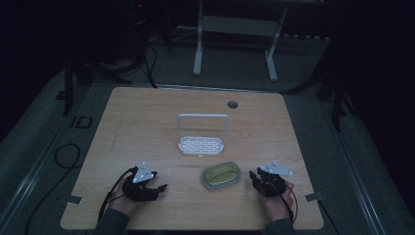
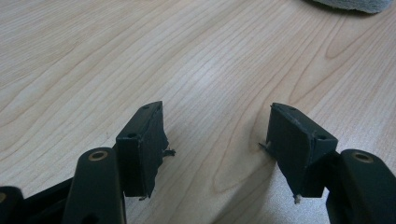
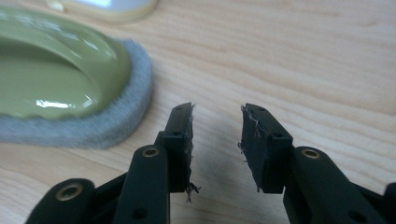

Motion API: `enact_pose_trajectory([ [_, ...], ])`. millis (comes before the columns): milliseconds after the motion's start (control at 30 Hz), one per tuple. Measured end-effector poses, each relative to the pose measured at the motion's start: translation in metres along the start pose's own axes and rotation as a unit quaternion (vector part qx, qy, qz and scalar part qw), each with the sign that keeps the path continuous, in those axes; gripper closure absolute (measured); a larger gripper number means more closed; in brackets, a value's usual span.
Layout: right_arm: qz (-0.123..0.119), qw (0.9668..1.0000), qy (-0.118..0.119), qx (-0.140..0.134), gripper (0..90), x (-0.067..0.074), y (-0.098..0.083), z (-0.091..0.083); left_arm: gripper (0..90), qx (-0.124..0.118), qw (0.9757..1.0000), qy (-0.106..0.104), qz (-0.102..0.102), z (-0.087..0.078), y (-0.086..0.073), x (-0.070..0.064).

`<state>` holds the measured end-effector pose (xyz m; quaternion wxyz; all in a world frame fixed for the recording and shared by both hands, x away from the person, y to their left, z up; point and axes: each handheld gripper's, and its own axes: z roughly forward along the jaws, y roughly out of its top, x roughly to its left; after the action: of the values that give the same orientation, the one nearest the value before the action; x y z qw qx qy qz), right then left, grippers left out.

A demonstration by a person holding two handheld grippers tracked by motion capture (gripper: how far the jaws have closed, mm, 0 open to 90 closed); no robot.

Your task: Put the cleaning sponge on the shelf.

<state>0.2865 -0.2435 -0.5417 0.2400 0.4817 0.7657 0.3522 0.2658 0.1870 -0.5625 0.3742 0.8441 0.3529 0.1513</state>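
An olive-green oval dish sits on a grey felt pad at the front middle of the wooden table; its glossy green inside lies left of the jaws in the right gripper view. A white rack with an upright loop frame stands behind it. My left gripper rests at the front left, open, its jaws wide over bare wood. My right gripper rests right of the dish, open with a narrower gap, holding nothing.
A round cable hole is near the table's far edge. Black cables run along the floor at left. White desk legs stand beyond the table. The room around is dark.
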Motion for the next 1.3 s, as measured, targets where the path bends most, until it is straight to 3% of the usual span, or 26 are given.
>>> enact_pose_trajectory([
  [167, -0.006, 0.9999, 0.006, -0.009, 68.4, 0.005, 0.002, -0.006, 37.3, 0.0, 1.0, 0.0, 0.0, 0.0, 0.0, 0.0],
  [433, -0.027, 0.9989, 0.03, -0.023, 89.1, 0.019, 0.007, -0.02, 37.2, 0.001, 1.0, 0.001, 0.001, 0.0, 0.0, 0.0],
  [700, -0.046, 0.9955, 0.083, -0.01, 89.9, 0.04, 0.007, -0.02, 37.2, 0.001, 1.0, 0.001, 0.001, 0.0, 0.0, 0.0],
  [800, -0.057, 0.9942, 0.091, -0.001, 89.9, 0.05, 0.006, -0.016, 37.2, 0.001, 1.0, 0.001, 0.0, 0.0, 0.0, 0.0],
  [1100, -0.062, 0.9937, 0.094, 0.008, 89.9, 0.058, 0.01, -0.006, 37.2, 0.001, 1.0, 0.001, 0.0, 0.0, 0.0, 0.0],
  [1300, -0.056, 0.995, 0.076, 0.03, 90.0, 0.054, 0.009, 0.004, 37.2, 0.001, 1.0, 0.001, 0.0, 0.0, 0.0, 0.0],
])
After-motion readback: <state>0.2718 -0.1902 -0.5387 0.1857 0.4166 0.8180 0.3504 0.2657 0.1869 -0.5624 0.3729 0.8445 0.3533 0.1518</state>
